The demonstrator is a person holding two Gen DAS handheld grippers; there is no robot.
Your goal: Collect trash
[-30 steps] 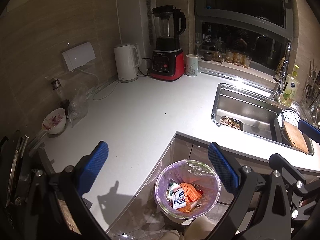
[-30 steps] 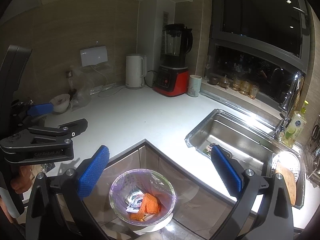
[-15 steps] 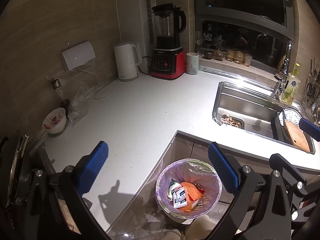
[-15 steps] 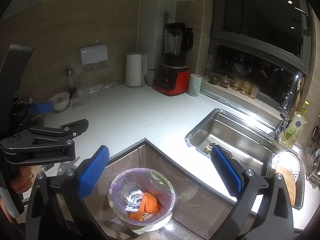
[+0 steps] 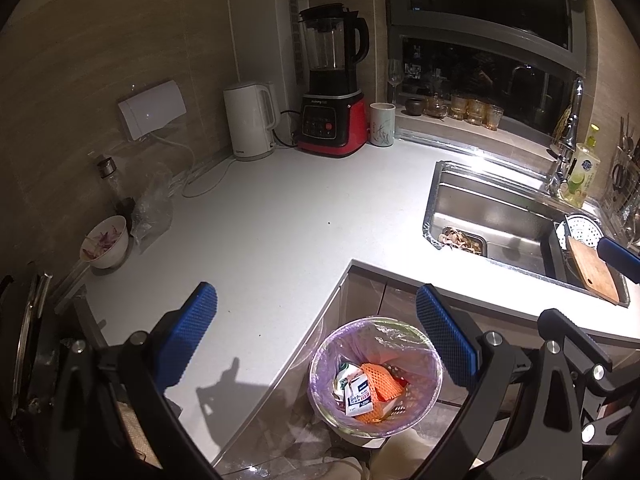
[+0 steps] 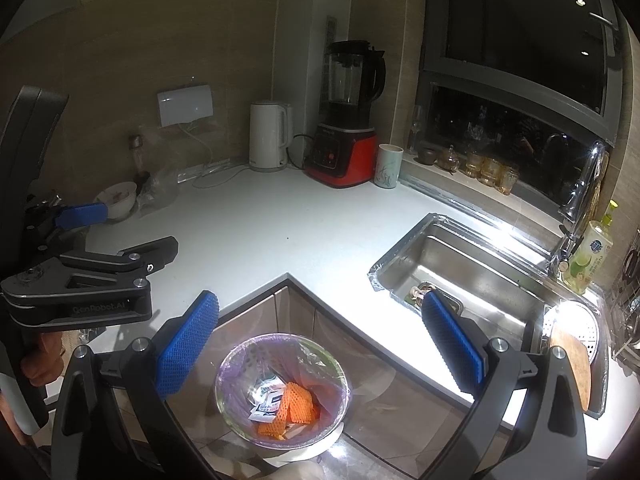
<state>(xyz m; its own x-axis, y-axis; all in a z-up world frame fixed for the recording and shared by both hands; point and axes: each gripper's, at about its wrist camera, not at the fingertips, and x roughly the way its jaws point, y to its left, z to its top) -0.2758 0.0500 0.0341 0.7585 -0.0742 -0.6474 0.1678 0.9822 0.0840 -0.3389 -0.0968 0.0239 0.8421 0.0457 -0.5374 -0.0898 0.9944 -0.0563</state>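
Note:
A round trash bin (image 5: 320, 368) with a purple liner stands on the floor in the counter's inner corner; it also shows in the right wrist view (image 6: 232, 364). Orange foam netting (image 5: 380, 380) and paper packets (image 5: 358, 394) lie inside; the netting also shows in the right wrist view (image 6: 294, 404). My left gripper (image 5: 320, 344) is open and empty, held above the counter edge and the bin. My right gripper (image 6: 320, 344) is open and empty above the bin. The left gripper's body (image 6: 80, 280) shows at the left of the right wrist view.
The white L-shaped counter (image 5: 280, 220) holds a white kettle (image 5: 250, 120), a red blender (image 5: 332, 84), a cup (image 5: 382, 124), a crumpled clear bag (image 5: 152, 208) and a bowl of scraps (image 5: 106, 240). A steel sink (image 5: 500, 216) with scraps, a strainer and a cutting board (image 5: 592, 276) lies right.
Both grippers have drifted only slightly; the view has barely shifted. Both stay open and empty. The bin's contents look the same.

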